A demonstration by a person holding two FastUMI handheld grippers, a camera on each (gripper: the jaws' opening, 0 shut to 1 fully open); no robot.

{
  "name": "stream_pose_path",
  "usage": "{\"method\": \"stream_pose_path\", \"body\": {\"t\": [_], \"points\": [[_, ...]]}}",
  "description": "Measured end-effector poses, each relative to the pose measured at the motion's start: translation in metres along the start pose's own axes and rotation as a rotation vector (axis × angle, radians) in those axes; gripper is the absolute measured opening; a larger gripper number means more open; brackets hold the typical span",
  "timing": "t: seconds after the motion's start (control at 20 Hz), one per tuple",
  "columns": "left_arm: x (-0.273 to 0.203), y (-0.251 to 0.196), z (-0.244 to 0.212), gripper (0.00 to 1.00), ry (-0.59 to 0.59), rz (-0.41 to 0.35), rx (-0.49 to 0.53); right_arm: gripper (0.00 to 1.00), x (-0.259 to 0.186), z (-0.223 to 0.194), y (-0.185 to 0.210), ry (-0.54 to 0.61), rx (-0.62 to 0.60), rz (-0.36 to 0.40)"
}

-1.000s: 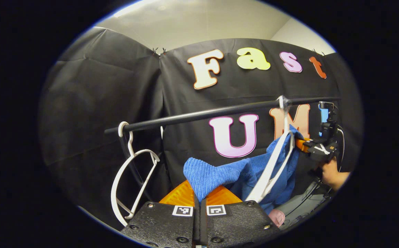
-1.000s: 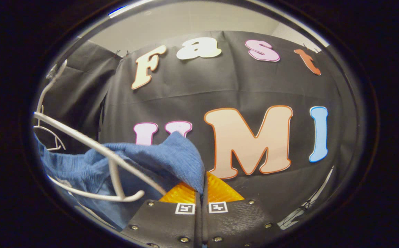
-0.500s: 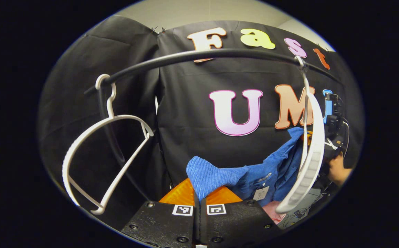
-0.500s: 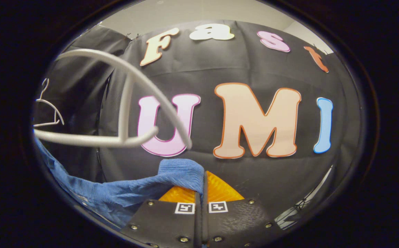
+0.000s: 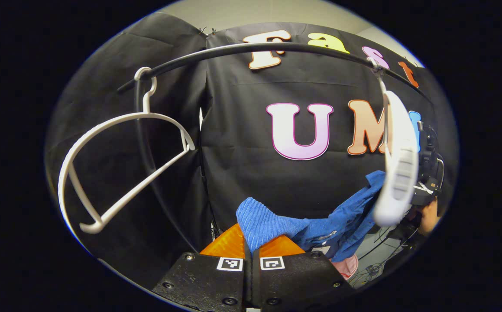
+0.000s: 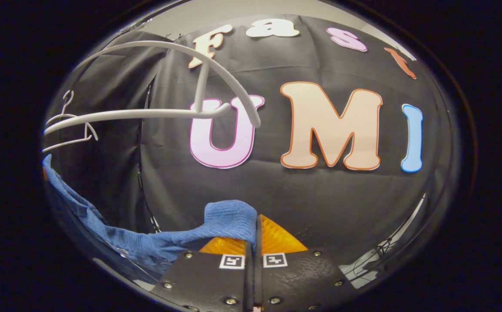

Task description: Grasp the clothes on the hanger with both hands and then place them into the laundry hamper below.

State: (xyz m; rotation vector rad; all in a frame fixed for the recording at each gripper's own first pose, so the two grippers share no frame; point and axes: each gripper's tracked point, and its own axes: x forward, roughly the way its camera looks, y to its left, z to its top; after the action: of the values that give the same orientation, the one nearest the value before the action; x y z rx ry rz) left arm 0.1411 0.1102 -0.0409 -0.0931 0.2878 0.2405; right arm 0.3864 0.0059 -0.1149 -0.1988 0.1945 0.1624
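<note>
The shirt [image 5: 276, 223] in my tool is bright blue with a ribbed knit, both hangers [image 5: 116, 164] are plain white, rail [image 5: 251, 50] is black.

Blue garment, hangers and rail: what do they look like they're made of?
Blue garment: soft ribbed knit, probably cotton-like; fine ridges show and it sags between the left gripper and the right gripper.
Hangers: white, smooth, moulded, likely plastic.
Rail: thin black tube with a slight sheen, probably painted metal.
</note>
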Motion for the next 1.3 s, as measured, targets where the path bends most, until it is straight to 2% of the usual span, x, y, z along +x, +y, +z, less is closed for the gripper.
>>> {"method": "stream_pose_path", "body": {"t": [0.25, 0.45, 0.5, 0.55, 0.6, 0.8, 0.85, 0.9, 1.3], "points": [[-0.024, -0.022, -0.015, 0.00, 0.016, -0.008, -0.017, 0.01, -0.041, -0.012, -0.014, 0.022, -0.038, 0.001], [-0.045, -0.046, -0.021, 0.01, 0.013, -0.026, -0.011, 0.02, -0.074, -0.019, -0.018, 0.031, -0.012, 0.026], [-0.050, -0.052, -0.021, 0.01, 0.009, -0.035, -0.006, 0.06, -0.081, -0.019, -0.020, 0.029, -0.013, 0.027], [-0.056, -0.059, -0.021, 0.00, 0.007, -0.042, 0.001, 0.02, -0.089, -0.018, -0.022, 0.027, -0.017, 0.026], [-0.059, -0.064, -0.021, 0.00, 0.009, -0.048, 0.006, 0.02, -0.098, -0.019, -0.024, 0.028, -0.018, 0.025], [-0.068, -0.087, -0.013, 0.00, -0.009, -0.074, 0.004, 0.02, -0.130, -0.013, -0.030, 0.022, -0.008, 0.031], [-0.069, -0.093, -0.011, 0.00, -0.019, -0.081, 0.009, 0.06, -0.136, -0.011, -0.031, 0.016, -0.002, 0.033], [-0.069, -0.099, -0.008, 0.01, -0.028, -0.085, 0.020, 0.02, -0.140, -0.010, -0.032, 0.013, 0.003, 0.032], [-0.060, -0.150, -0.002, 0.01, -0.051, -0.168, 0.049, 0.02, -0.167, -0.009, -0.032, 0.024, 0.060, 0.040]]}}
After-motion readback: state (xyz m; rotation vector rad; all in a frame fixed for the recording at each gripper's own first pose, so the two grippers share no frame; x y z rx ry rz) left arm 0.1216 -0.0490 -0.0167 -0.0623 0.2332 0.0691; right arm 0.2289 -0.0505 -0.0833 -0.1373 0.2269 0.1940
